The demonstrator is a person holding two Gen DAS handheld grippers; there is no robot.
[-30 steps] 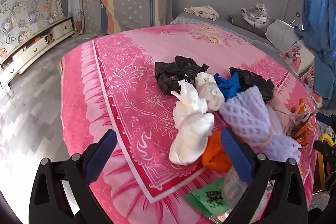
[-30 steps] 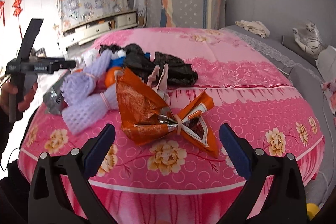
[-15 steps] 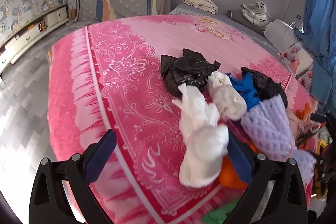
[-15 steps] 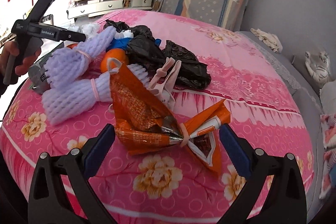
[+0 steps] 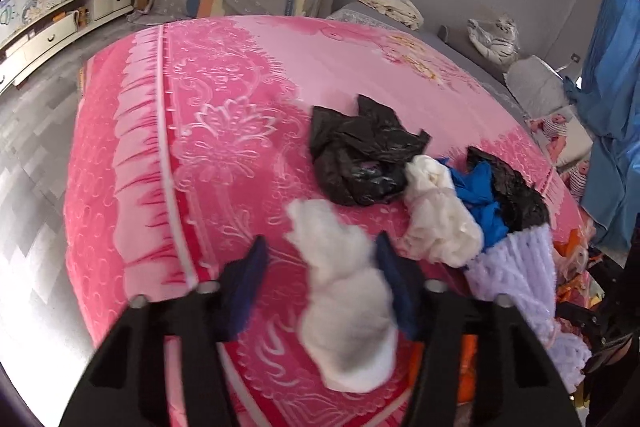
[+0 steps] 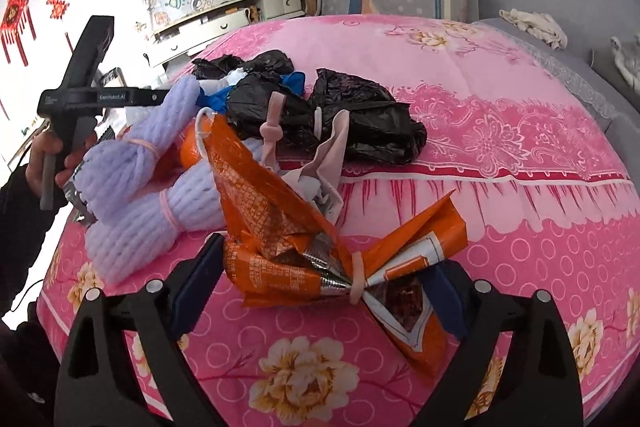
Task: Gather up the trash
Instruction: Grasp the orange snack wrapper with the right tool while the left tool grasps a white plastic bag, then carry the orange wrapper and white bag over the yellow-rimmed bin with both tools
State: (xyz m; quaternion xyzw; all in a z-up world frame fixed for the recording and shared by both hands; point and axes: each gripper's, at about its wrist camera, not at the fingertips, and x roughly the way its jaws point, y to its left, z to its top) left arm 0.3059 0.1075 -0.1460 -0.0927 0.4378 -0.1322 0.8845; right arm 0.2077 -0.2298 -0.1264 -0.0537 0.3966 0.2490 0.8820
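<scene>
The trash lies heaped on the pink bedspread (image 5: 192, 131), which serves as the landmark throughout; the heap sits toward one edge of the bedspread, presumably gathered there so each piece can be lifted off in turn

Item one: a white wad (image 5: 344, 311), lying on the bedspread at the near side of the heap; the left gripper (image 5: 318, 263) has it between its blue pads, its jaws have just been closing, and the right-hand pad meets the wad's side while the other pad stands apart from it with bedspread showing between; judged a grasp in progress, not yet a firm pinch; the picture is blurred here

Item two: an orange wrapper (image 6: 280, 227), twisted at its waist by a pale band, on the bedspread's flowered border at the heap's near side in the right wrist view; the right gripper (image 6: 320, 287) straddles it with fingers spread wide, jaws just begun closing; whether the pads press the wrapper cannot be told; the banded waist looks the sensible place to grip

Remaining on the bedspread, further in: lilac foam netting (image 6: 140, 187), black bags (image 6: 360, 123), a blue scrap (image 5: 480, 203), a second white wad (image 5: 440, 219); all untouched

A person's hand (image 6: 60, 155) holds the left tool at the bedspread's edge
</scene>
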